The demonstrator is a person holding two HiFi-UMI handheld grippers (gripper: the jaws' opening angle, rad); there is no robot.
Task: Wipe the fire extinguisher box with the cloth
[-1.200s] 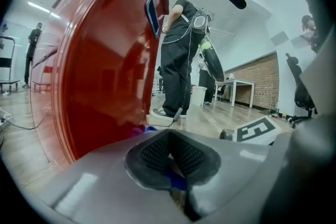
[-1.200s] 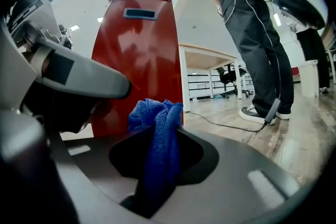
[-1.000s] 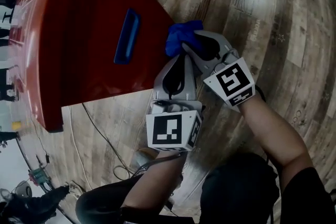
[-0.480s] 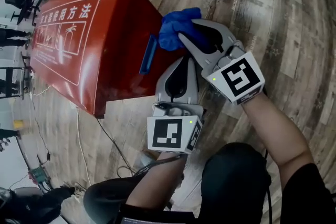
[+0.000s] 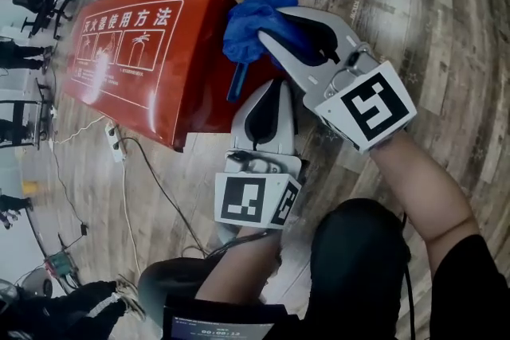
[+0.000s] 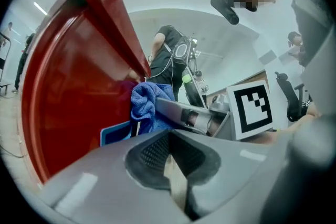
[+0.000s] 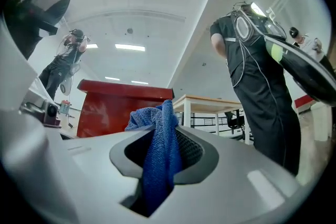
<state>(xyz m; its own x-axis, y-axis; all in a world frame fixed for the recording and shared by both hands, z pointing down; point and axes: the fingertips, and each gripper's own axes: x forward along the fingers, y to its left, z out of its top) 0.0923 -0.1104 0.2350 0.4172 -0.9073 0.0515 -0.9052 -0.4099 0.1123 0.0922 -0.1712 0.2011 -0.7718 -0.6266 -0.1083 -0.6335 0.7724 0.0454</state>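
Clamping cloth (image 5: pixel 245 21), right tool (image 5: pixel 269 44) angled toward box (image 5: pixel 139 64)

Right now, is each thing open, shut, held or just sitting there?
fire extinguisher box: sitting on the wooden floor, no door seen open.
cloth: bunched up, pinched by the right gripper, at the box's side.
right gripper: shut on the cloth.
left gripper: shut, holding nothing.
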